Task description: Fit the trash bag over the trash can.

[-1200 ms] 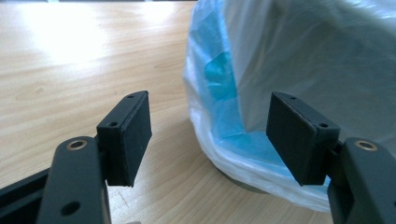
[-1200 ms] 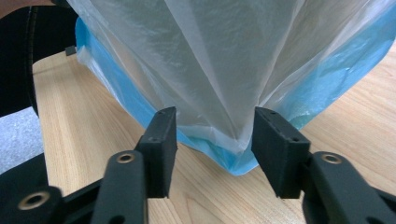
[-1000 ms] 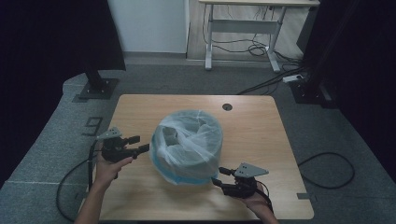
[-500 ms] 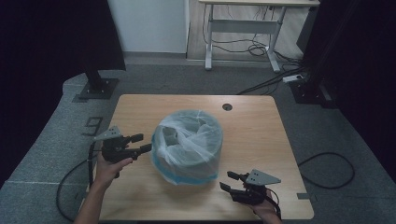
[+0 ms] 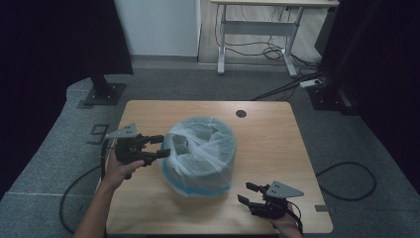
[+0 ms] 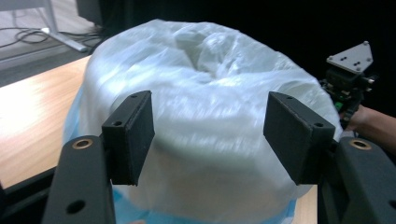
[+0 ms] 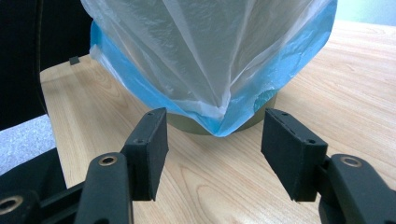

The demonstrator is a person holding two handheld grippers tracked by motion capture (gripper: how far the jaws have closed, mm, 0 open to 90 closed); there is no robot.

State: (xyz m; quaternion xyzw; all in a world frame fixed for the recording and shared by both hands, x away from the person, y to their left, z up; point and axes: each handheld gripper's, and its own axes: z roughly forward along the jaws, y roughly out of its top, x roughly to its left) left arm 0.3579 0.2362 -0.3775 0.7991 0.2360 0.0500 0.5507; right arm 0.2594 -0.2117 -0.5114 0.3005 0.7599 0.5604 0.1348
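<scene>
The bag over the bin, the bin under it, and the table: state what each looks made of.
Bag: thin plastic film, translucent white with a blue hem, glossy; it creases and catches light. Bin: only an olive rim peeks out below the hem, smooth, perhaps plastic; hard to tell. Table: pale wood or wood-look laminate, with visible grain and a matte finish.

Count: 1 desk (image 5: 277,148); 1 bag-covered bin (image 5: 200,153); 2 claws: left claw (image 5: 158,147), right claw (image 5: 246,193).

high view: overhead, facing forward-down. gripper views: close, low, opposite sides; all share bagged bin (image 5: 200,151) mid-frame.
</scene>
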